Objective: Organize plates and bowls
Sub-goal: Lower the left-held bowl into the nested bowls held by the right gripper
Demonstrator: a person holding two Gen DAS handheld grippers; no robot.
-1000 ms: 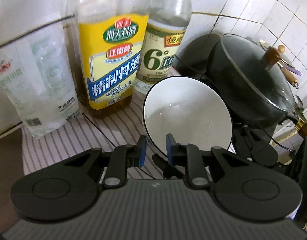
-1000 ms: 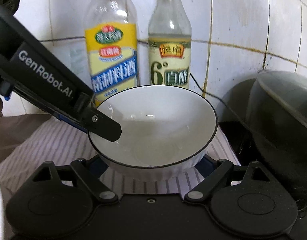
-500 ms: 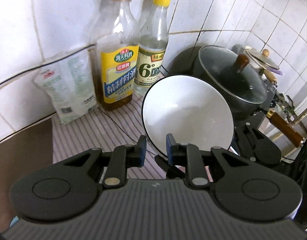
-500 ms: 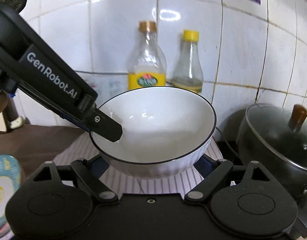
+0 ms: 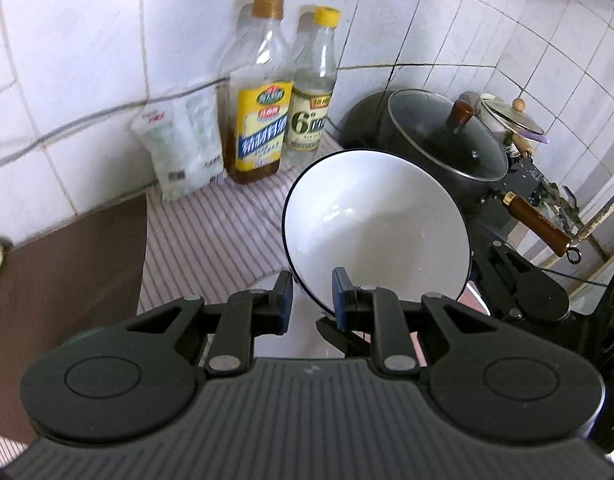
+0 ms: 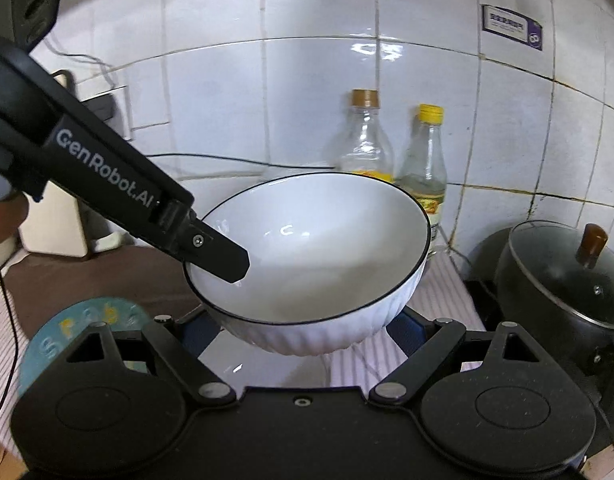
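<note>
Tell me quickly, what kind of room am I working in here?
Most likely a home kitchen: white tiled walls, a lidded black pot on a stove, and a cooking wine bottle beside a vinegar bottle.

A brown countertop (image 5: 67, 264) meets a white tiled wall, and a striped cloth (image 5: 211, 240) covers part of it. On the cloth, against the wall, stand a bottle with a yellow label (image 5: 261, 108) and, touching its right side, a clear bottle with a yellow cap (image 5: 313, 92). Just left of them a white plastic bag (image 5: 183, 144) leans on the tiles. To the right of the bottles sits a dark pot with a glass lid (image 5: 443, 140). In the right wrist view a round blue plate with a yellow pattern (image 6: 67, 332) lies near the counter's left part.
</note>
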